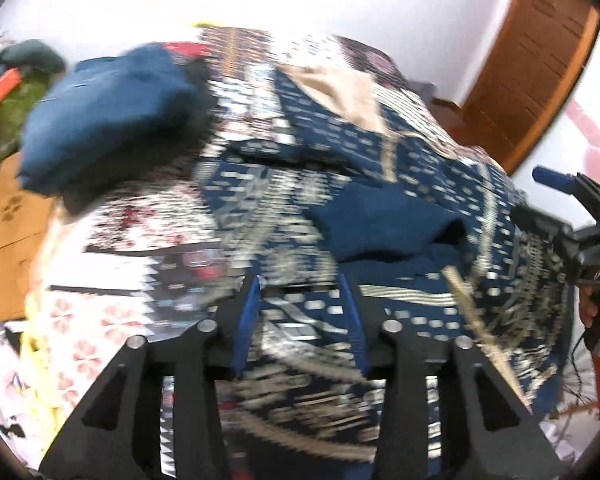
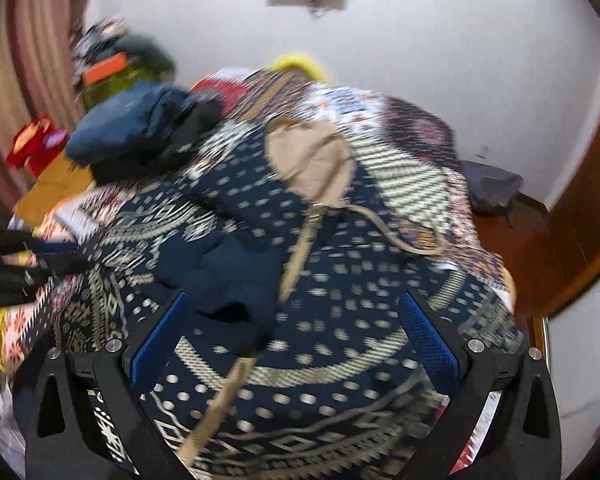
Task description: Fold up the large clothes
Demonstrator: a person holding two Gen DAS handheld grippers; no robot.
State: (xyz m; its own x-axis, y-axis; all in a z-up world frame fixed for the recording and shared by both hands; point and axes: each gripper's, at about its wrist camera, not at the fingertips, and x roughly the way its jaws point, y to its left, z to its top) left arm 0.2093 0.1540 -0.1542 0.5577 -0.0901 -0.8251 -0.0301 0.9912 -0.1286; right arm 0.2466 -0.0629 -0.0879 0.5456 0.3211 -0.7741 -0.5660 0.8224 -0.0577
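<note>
While both views are blurred, you can see the navy patterned garment spread across the bed, its beige lining turned up at the far end. Your right tool hangs over it with its blue fingers spread wide. Your left tool sits low on the cloth, fingers part-way apart; whether they pinch fabric you cannot tell. A folded blue piece lies at the far left, beside the garment.
</note>
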